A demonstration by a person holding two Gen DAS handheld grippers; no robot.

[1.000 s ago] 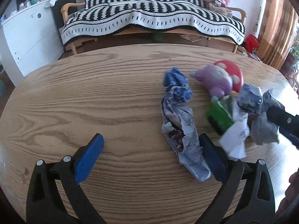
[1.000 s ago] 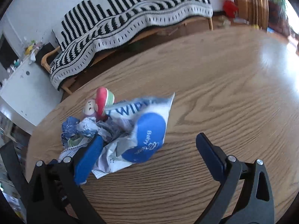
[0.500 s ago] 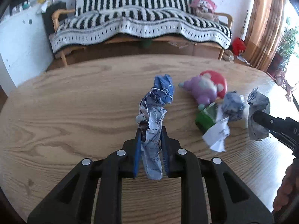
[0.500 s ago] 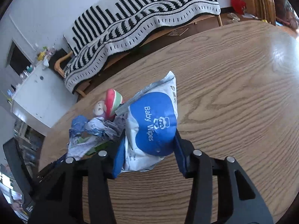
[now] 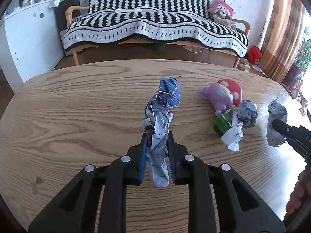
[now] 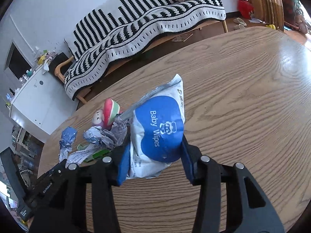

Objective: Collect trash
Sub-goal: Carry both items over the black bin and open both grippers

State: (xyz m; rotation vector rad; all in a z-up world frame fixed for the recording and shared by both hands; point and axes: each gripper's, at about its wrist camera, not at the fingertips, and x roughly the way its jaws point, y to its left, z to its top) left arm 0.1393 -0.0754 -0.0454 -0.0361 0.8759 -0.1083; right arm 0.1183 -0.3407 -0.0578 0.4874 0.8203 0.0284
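Note:
My left gripper (image 5: 157, 151) is shut on a long crumpled blue-and-white paper wrapper (image 5: 162, 114) and holds it upright above the wooden table (image 5: 77, 116). My right gripper (image 6: 154, 155) is shut on a white-and-blue baby wipes packet (image 6: 159, 130), lifted off the table (image 6: 243, 106). The right gripper also shows at the right edge of the left wrist view (image 5: 291, 134) with the packet's grey back (image 5: 276, 122). A crumpled grey paper ball (image 5: 247, 114), a white receipt (image 5: 234, 137) and a green box (image 5: 222, 123) lie on the table.
A purple and red plush toy (image 5: 223, 95) lies beside the trash; it also shows in the right wrist view (image 6: 107, 114). A sofa with a black-and-white striped blanket (image 5: 155, 25) stands beyond the table. A white cabinet (image 5: 25, 38) is at the left.
Both grippers were open a second ago. The left has closed on the crumpled wrapper and the right on the wipes packet, and both have lifted them off the table.

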